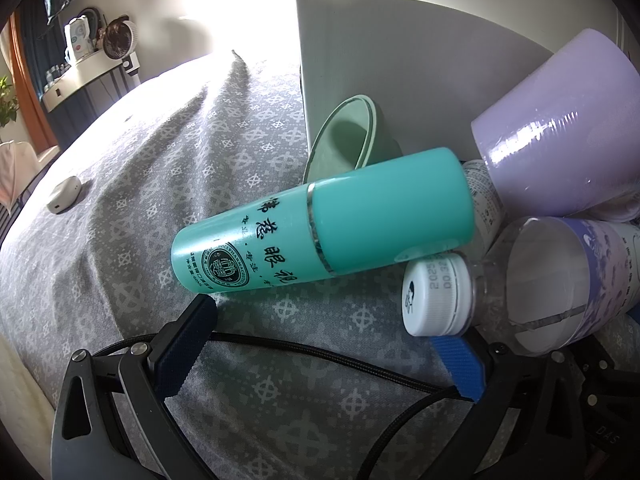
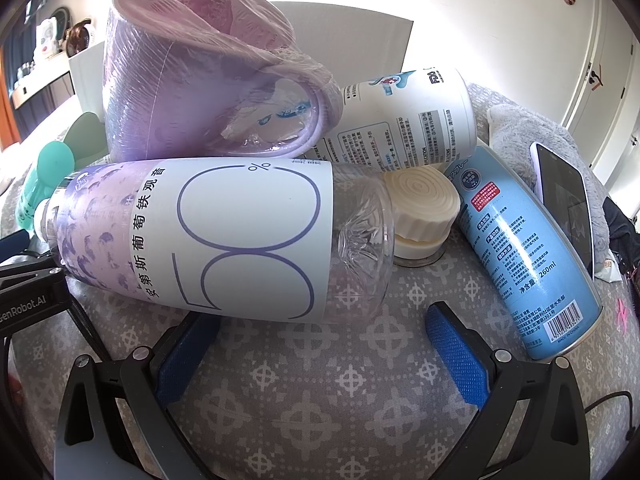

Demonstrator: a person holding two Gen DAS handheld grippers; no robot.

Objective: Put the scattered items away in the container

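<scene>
Left gripper (image 1: 324, 344) has its jaws wide open, holding nothing; the teal bottle (image 1: 320, 224) lies just ahead on the bed (image 1: 160, 140). Right gripper (image 2: 324, 352) is spread wide too, the clear bottle (image 2: 224, 240) lying just past its fingertips, box (image 2: 360, 40) behind

Bedspread (image 1: 160, 152) (grey-patterned) bearing bottles (image 1: 320, 220).
</scene>
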